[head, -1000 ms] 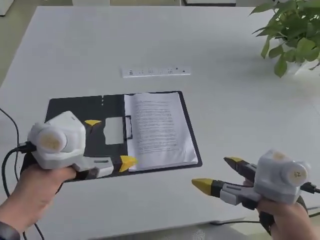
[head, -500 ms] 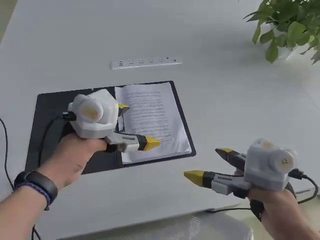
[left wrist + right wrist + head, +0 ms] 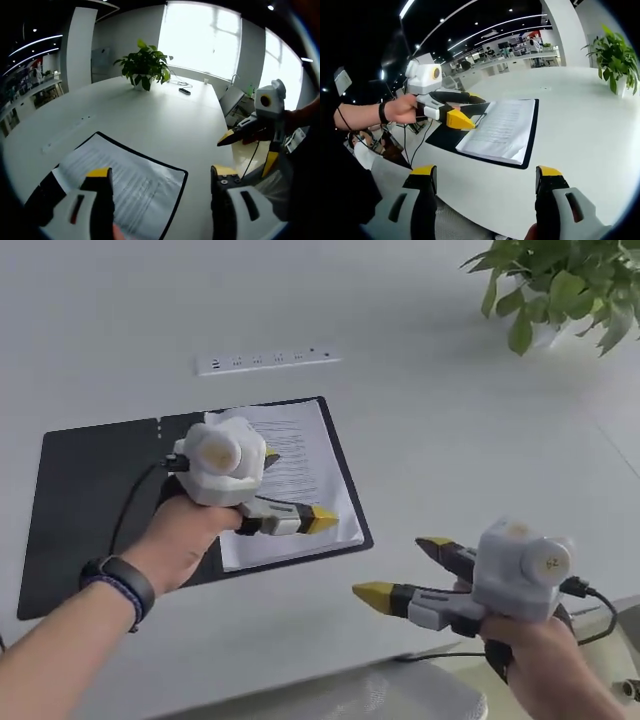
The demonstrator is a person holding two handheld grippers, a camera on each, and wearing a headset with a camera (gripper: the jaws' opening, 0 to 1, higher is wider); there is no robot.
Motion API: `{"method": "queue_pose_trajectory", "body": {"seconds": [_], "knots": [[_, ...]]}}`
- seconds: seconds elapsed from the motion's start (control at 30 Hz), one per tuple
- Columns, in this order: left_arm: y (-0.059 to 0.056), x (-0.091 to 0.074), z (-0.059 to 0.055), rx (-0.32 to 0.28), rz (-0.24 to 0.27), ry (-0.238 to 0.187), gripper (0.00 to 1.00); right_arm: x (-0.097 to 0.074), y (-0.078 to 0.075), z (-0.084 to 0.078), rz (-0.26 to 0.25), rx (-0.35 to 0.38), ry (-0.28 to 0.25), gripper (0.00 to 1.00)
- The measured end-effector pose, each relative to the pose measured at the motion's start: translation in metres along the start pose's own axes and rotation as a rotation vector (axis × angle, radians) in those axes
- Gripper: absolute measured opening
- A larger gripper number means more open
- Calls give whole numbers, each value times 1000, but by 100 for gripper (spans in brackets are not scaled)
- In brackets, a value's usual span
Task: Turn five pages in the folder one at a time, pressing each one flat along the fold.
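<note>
Lying flat, matte black folder (image 3: pixel 80 500), printed white pages (image 3: pixel 300 440), left tool (image 3: pixel 297 487) spread wide, right tool (image 3: pixel 401 567) likewise

Power strip (image 3: pixel 262 362) and plant (image 3: pixel 560 285) on table (image 3: pixel 450 440).

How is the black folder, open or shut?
Open. The folder lies spread flat on the table, its black left cover showing and printed pages stacked on its right half.

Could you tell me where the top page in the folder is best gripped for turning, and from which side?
Probably its free right edge near the lower corner, from the right: the top page lies flat, left edge at the fold of the folder, and the open right gripper is on that side.
</note>
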State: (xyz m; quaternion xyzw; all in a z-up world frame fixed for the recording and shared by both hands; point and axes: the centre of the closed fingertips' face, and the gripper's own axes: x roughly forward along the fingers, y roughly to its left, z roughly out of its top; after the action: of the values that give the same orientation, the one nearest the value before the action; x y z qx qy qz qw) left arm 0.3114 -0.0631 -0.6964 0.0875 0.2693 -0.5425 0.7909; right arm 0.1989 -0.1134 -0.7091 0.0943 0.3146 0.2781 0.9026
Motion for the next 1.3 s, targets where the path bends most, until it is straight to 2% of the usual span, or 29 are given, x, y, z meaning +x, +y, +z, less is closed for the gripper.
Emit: {"method": "queue_pose_trajectory", "body": {"seconds": [0.2,0.3,0.43,0.63,0.77,0.8,0.9,0.97,1.13,1.3], "knots": [[-1,26,-11,10,-7,41,79,-2,-4,-1,0,11,8,81],[6,40,-22,6,4,69,80,-4,-11,-2,-6,14,9,81],[6,50,-29,-7,17,86,79,-5,-15,-3,-10,20,11,80],[5,72,-47,-21,32,133,79,-3,-15,-4,-7,40,6,80],[9,82,-49,-44,59,131,78,-2,-13,-7,4,37,17,80],[10,83,-51,-48,71,137,77,-2,-13,-8,5,37,18,80],[17,89,-65,-61,101,176,77,-3,-15,-7,5,45,12,80],[20,91,-70,-39,119,195,76,-4,-16,-6,4,47,10,80],[20,91,-71,-34,132,195,75,-5,-22,-6,1,53,8,79],[21,92,-73,-1,139,206,74,-3,-24,-8,5,60,10,79]]}}
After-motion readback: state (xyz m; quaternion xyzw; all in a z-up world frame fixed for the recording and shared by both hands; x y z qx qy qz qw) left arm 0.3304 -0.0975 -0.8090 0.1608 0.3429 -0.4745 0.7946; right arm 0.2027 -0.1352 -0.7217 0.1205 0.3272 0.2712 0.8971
